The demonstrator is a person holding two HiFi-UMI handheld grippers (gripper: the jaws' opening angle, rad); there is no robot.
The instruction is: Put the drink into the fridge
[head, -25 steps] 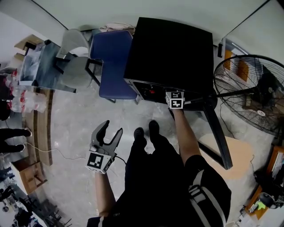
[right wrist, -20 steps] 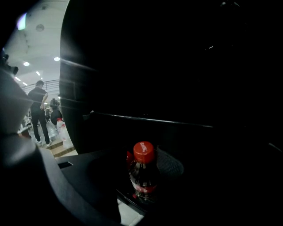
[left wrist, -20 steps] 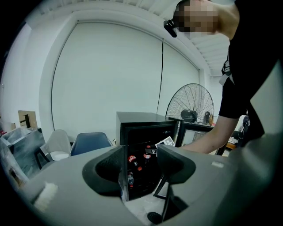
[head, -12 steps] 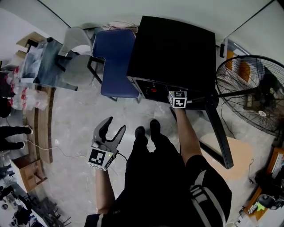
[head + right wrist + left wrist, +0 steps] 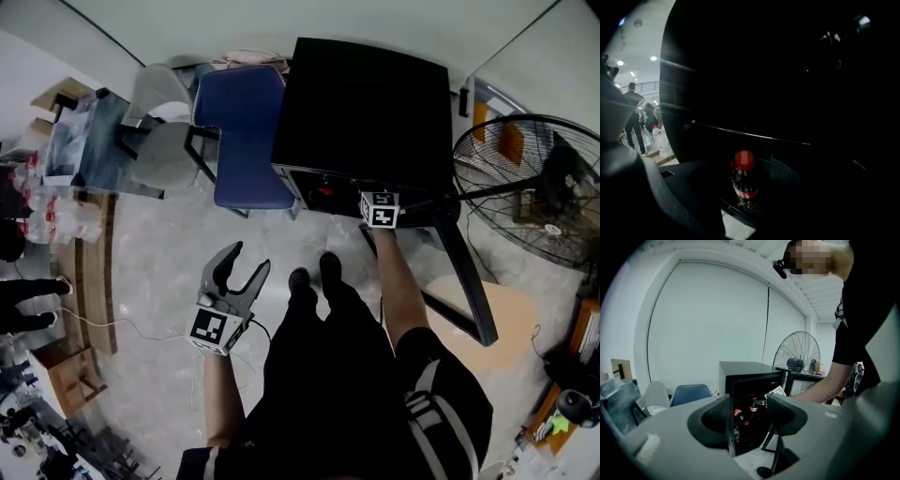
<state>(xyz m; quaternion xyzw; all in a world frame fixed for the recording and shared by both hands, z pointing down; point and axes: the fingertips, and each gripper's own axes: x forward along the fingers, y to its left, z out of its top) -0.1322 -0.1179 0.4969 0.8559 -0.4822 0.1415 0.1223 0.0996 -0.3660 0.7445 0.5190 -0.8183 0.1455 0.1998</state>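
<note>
The black fridge stands open in front of me. A cola bottle with a red cap stands upright on a shelf in its dark inside. My right gripper reaches in around it, and its jaws have just been opening; the bottle sits between them with gaps either side. Only its marker cube shows from above, at the fridge mouth. My left gripper hangs open and empty over the floor. Its own view looks at the fridge, with other cola bottles inside.
The fridge door swings out to the right. A blue chair and a grey chair stand left of the fridge, a floor fan to the right. The person's feet are just before the fridge.
Little differs in the head view: the right gripper's cube stays at the fridge mouth, and the left gripper keeps open beside the legs.
</note>
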